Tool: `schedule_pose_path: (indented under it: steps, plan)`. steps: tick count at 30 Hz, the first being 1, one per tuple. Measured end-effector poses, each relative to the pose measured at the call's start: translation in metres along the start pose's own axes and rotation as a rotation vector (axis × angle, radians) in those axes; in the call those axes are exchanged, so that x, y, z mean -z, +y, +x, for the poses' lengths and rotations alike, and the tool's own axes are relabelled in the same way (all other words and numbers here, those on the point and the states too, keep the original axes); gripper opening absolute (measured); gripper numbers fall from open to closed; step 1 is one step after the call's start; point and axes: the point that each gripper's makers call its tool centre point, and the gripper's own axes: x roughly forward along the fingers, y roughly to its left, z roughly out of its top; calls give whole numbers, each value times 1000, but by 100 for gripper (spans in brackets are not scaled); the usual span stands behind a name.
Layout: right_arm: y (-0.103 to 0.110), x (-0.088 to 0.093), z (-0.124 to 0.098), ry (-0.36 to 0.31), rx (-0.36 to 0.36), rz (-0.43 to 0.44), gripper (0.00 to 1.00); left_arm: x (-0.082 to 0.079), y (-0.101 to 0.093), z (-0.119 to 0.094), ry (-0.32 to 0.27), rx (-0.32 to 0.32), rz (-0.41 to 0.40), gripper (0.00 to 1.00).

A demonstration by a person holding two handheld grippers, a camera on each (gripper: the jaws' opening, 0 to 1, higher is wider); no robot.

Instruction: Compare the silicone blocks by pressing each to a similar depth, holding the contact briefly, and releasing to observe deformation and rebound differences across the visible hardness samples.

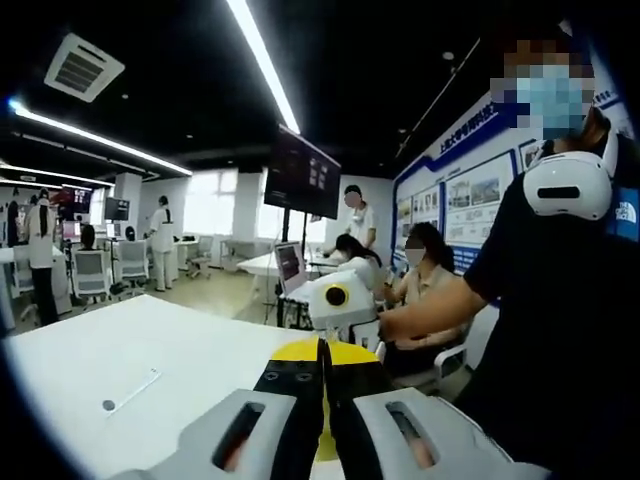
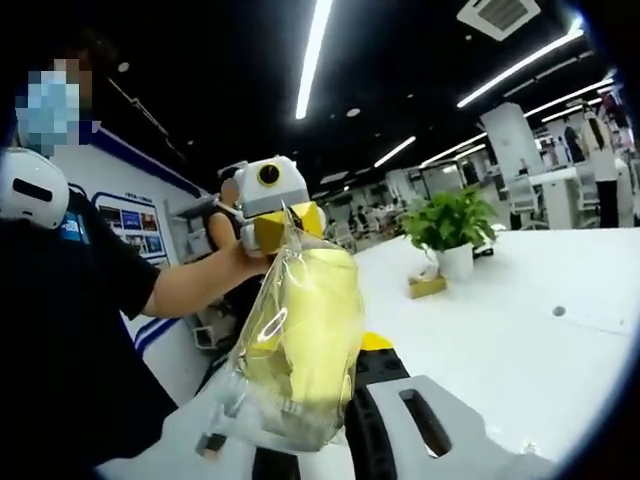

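Observation:
A clear plastic bag of pale yellow silicone blocks [image 2: 300, 340] stands up from between the jaws of my right gripper [image 2: 325, 375], which is shut on its lower end. The bag hides the left finger, and the black right finger [image 2: 368, 395] shows beside it. The bag's top corner reaches up in front of my left gripper [image 2: 272, 205], held in a person's hand; I cannot tell whether they touch. In the left gripper view my left gripper [image 1: 322, 352] has its black fingers shut together, with a yellow part just past the tips. Facing it is the right gripper [image 1: 340, 300].
A person in a dark shirt [image 1: 560, 330] stands close at the side. The white table [image 2: 520, 330] carries a potted plant [image 2: 455, 225] and a small box [image 2: 427, 286]. Other people [image 1: 425, 275] sit by a laptop [image 1: 290, 268], near a monitor on a stand [image 1: 300, 175].

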Motion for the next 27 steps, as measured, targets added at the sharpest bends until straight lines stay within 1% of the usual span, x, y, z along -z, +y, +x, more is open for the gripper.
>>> schedule_pose_path:
  steps: [3,9,12,14,15,16,17,18,19,20,22,23,24,25,27]
  plan:
    - [2,1,0,5,-7,9,7,1,-1,0,2,0,-1,0]
    - [3,3,-3,11,-1,-6,7,2,-5,1,7,2,-3,0]
    - [5,4,-4,22,-11,46,9,2,-7,1,10,3,6,0]
    - [5,5,-5,22,-13,59,12,1,-5,2,11,-11,20,0]
    - [3,4,-5,20,0,44,13,1,-7,2,10,-2,8,0]
    - [1,3,-5,10,10,1,14,1,-7,3,8,-3,5,0]
    - [4,3,-5,8,10,0,15,0,-6,3,3,-12,9,0]
    - [1,2,-5,8,27,-7,17,0,-6,3,-1,-13,3,0]
    - [1,3,-5,8,35,-14,19,-1,-6,3,-14,-18,-12,0]
    - [-2,5,-5,22,52,-28,25,-1,-5,3,-16,-23,-8,0]
    - [0,8,-4,28,48,-27,39,1,-6,4,-21,-26,-14,0]
    - [1,10,-3,27,50,-15,48,1,-6,4,-29,-28,-17,0]
    - [0,12,-3,26,59,-18,53,2,-6,4,-36,-23,-26,0]
    - [0,13,-3,25,69,-27,55,3,-6,4,-41,-25,-30,0]
    - [-2,14,-5,17,76,-33,53,5,-4,4,-46,-28,-44,0]
